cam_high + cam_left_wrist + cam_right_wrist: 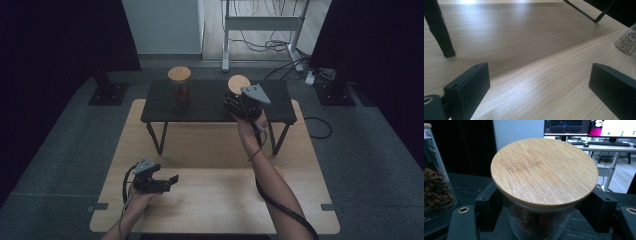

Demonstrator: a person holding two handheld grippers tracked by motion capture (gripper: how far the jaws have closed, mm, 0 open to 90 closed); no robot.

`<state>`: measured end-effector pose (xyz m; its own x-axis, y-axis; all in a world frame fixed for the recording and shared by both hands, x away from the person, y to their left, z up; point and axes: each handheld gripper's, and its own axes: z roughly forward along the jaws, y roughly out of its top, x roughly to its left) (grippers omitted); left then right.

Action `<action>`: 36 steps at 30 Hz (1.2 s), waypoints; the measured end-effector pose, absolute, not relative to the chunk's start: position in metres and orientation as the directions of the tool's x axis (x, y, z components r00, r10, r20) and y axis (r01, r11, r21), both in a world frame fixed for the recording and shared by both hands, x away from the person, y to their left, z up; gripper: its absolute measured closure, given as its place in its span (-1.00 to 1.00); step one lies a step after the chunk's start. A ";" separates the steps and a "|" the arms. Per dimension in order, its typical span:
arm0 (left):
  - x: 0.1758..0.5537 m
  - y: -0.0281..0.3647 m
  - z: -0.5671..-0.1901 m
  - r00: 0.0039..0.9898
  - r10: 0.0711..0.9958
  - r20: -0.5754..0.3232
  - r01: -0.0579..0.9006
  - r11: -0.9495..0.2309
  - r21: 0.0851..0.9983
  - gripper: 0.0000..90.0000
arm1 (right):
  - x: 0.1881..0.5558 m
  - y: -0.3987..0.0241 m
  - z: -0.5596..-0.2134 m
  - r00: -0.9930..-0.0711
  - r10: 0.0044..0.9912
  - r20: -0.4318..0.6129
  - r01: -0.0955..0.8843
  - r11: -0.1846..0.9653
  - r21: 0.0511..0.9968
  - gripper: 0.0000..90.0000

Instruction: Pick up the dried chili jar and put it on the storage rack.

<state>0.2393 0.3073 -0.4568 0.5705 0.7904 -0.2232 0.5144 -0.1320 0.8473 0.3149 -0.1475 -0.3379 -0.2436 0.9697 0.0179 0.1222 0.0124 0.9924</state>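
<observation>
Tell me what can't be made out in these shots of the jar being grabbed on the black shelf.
- Jar contents: right gripper view, its bamboo lid covers most; reddish bits, kind unclear.
- Jar body: high view, right claw hides it.
- Grain-filled container: left gripper view, cut off by the right edge.
- Second jar: high view, contents too small and dark.

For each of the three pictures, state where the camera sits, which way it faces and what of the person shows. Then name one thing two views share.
High view: above the person's side, looking forward and down at the wooden table; both forearms and grippers show.
Left gripper view: low over the tabletop, looking along it; its own open jaws show.
Right gripper view: on the black shelf, facing the jar; its jaws grip the glass.
Shared: that jar.
</observation>
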 end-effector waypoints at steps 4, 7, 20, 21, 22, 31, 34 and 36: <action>0.239 0.308 -0.457 0.571 0.790 -0.224 0.514 -0.132 0.847 -0.93 | 0.317 -0.147 -0.338 -0.237 0.971 0.019 0.128 0.012 0.992 -0.43; 0.240 0.307 -0.457 0.571 0.790 -0.223 0.515 -0.133 0.847 -0.93 | 0.318 -0.146 -0.337 -0.235 0.972 0.015 0.138 0.018 0.990 -0.43; 0.240 0.307 -0.457 0.573 0.789 -0.223 0.516 -0.135 0.846 -0.93 | 0.323 -0.144 -0.334 -0.238 0.971 0.017 0.170 0.024 0.985 -0.43; 0.240 0.307 -0.457 0.573 0.789 -0.223 0.516 -0.135 0.846 -0.93 | 0.324 -0.144 -0.333 -0.238 0.971 0.015 0.172 0.027 0.985 -0.43; 0.240 0.307 -0.457 0.573 0.789 -0.223 0.515 -0.135 0.846 -0.93 | 0.324 -0.144 -0.333 -0.239 0.971 0.016 0.175 0.027 0.984 -0.43; 0.239 0.308 -0.457 0.571 0.790 -0.222 0.512 -0.131 0.849 -0.93 | 0.330 -0.138 -0.330 -0.235 0.972 0.004 0.202 0.044 0.978 -0.43; 0.239 0.308 -0.457 0.573 0.789 -0.221 0.511 -0.133 0.849 -0.93 | 0.330 -0.138 -0.329 -0.234 0.972 0.006 0.205 0.044 0.978 -0.43; 0.239 0.308 -0.456 0.574 0.788 -0.220 0.510 -0.134 0.850 -0.93 | 0.330 -0.138 -0.328 -0.235 0.972 0.003 0.208 0.047 0.977 -0.43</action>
<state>0.2392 0.3075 -0.4565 0.5744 0.7884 -0.2202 0.5100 -0.1342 0.8497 0.3304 -0.1376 -0.3278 -0.2352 0.9719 0.0029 0.2078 0.0474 0.9770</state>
